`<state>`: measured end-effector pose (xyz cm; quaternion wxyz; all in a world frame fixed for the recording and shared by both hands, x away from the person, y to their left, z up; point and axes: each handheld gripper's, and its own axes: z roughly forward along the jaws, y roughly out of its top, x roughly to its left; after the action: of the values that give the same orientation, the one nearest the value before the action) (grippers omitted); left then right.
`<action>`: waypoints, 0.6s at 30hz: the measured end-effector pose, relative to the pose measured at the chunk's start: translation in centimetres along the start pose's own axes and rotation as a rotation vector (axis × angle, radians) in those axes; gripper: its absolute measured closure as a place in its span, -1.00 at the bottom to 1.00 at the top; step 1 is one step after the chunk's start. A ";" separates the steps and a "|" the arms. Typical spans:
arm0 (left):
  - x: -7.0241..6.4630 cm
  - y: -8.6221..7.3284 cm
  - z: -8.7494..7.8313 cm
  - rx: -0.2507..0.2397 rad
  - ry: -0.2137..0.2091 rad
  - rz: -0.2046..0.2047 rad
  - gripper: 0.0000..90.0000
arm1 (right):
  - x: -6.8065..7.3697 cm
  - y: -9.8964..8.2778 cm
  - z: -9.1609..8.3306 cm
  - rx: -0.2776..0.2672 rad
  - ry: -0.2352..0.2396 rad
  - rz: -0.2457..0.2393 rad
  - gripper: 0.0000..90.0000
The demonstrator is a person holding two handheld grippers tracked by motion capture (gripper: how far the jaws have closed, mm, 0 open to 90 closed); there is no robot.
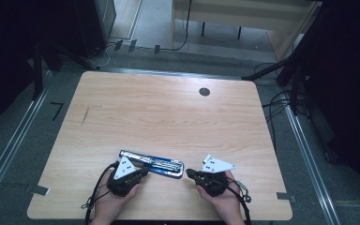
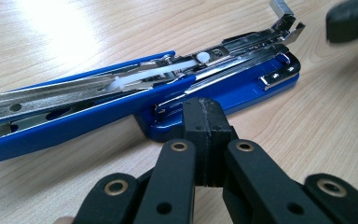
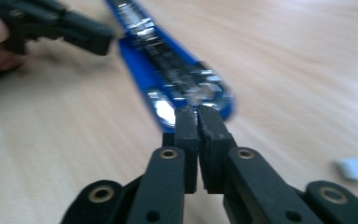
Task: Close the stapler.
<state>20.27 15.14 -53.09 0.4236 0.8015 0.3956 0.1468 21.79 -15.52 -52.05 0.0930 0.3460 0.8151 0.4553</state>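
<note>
A blue stapler (image 1: 152, 164) lies opened flat near the table's front edge, its metal staple channel (image 2: 121, 84) facing up. My left gripper (image 1: 145, 172) is shut with nothing between its jaws. Its tips (image 2: 204, 109) sit right at the near edge of the stapler's blue base (image 2: 242, 88); I cannot tell whether they touch it. My right gripper (image 1: 189, 173) is also shut and empty, and its tips (image 3: 198, 114) point at the stapler's (image 3: 168, 70) right end, just short of it. The two grippers face each other from either side, each held in a hand.
The wooden table (image 1: 168, 112) has a dark round hole (image 1: 204, 92) at the back right and a short dark mark (image 1: 85, 116) at the left. Bits of pale tape (image 1: 286, 197) stick at the front corners. Cables trail off beyond the right edge.
</note>
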 end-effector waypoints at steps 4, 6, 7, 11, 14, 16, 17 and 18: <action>0.0 0.0 0.0 0.002 -0.001 0.001 1.00 | -1.1 0.0 -1.0 -0.020 -0.061 0.017 1.00; 0.0 0.0 0.0 0.002 0.000 0.001 1.00 | -1.8 0.0 -1.3 -0.023 -0.098 0.024 1.00; 0.0 0.0 0.0 0.003 0.000 0.003 1.00 | -2.3 0.0 -1.5 -0.024 -0.117 0.038 1.00; 0.0 0.0 0.1 0.010 0.003 0.000 1.00 | -3.8 -0.2 -1.5 -0.025 -0.163 0.085 1.00; 0.0 0.1 0.1 0.009 0.003 0.000 1.00 | -4.4 0.0 -0.8 -0.021 -0.179 0.088 1.00; 0.0 0.1 0.1 0.009 0.003 -0.003 1.00 | -4.5 0.2 -0.3 -0.014 -0.181 0.080 1.00; 0.0 0.1 0.1 0.010 0.000 -0.002 1.00 | -4.6 0.2 0.2 -0.003 -0.184 0.076 1.00; 0.0 0.1 0.1 0.009 -0.001 -0.002 1.00 | -4.6 0.2 0.4 0.003 -0.184 0.078 1.00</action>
<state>20.35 15.07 -53.09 0.4201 0.8032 0.3968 0.1444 25.51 -18.13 -52.85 0.1492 0.4182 0.7897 0.4234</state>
